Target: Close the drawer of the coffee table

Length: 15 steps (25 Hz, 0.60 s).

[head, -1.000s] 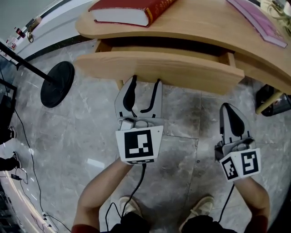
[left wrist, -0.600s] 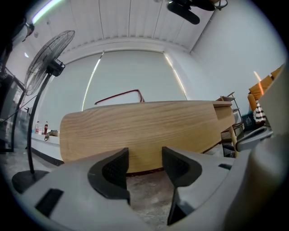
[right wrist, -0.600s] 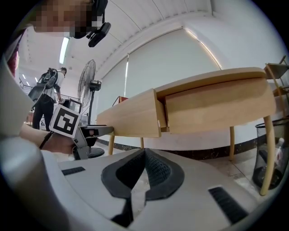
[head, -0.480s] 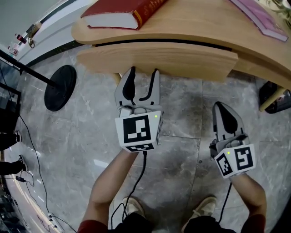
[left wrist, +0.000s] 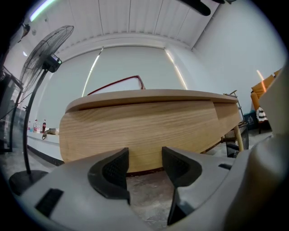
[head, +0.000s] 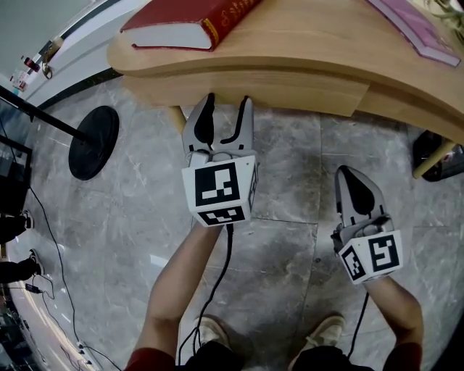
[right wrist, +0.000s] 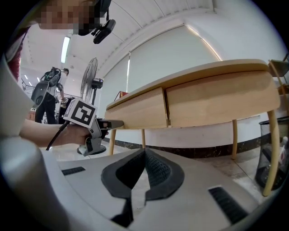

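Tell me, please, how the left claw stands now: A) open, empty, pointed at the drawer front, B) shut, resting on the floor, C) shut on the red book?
A: the left claw has its jaws apart, nothing between them, and faces the drawer front.

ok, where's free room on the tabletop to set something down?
There is bare wood in the middle of the coffee table, between the red book and the pink book. The left and right ends are crowded by those books.
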### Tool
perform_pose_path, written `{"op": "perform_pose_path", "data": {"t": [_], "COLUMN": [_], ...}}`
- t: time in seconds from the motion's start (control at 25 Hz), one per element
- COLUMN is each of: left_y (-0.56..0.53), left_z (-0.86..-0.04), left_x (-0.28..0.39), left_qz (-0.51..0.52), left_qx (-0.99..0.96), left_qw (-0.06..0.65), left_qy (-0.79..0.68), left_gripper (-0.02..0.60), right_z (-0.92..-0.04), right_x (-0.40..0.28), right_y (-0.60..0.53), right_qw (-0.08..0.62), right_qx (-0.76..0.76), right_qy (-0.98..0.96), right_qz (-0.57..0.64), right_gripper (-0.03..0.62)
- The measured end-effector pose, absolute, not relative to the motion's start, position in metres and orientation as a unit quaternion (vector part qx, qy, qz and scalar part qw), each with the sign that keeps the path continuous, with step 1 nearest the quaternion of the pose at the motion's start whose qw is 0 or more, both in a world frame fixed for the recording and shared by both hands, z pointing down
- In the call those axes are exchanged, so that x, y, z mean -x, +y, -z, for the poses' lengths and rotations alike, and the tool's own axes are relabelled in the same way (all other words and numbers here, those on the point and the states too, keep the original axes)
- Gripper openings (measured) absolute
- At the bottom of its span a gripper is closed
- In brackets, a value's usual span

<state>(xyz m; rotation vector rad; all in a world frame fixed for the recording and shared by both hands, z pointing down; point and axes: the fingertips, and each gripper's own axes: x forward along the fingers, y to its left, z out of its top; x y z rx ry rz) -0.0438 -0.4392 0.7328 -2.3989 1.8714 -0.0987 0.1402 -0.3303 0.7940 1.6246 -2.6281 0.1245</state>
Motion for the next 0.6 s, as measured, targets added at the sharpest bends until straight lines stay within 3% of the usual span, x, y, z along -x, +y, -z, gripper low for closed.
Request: {"op": "perform_pose_path", "data": {"t": [0.6], "left_y": [-0.456], "left_z": [-0.73], "left_x": [0.039], "left_qz": [0.04], "left_qx": [0.782], "left_qw": [0.039], "left_qy": [0.62], "left_gripper": [0.225], "right_z": [-0.806], "right_x": [-0.138], "right_y": [-0.335], "right_qw": [0.049], "right_qx": [-0.519], "right_qy": [-0.853], "right_qz": [-0.025], "right_gripper": [-0.005]}}
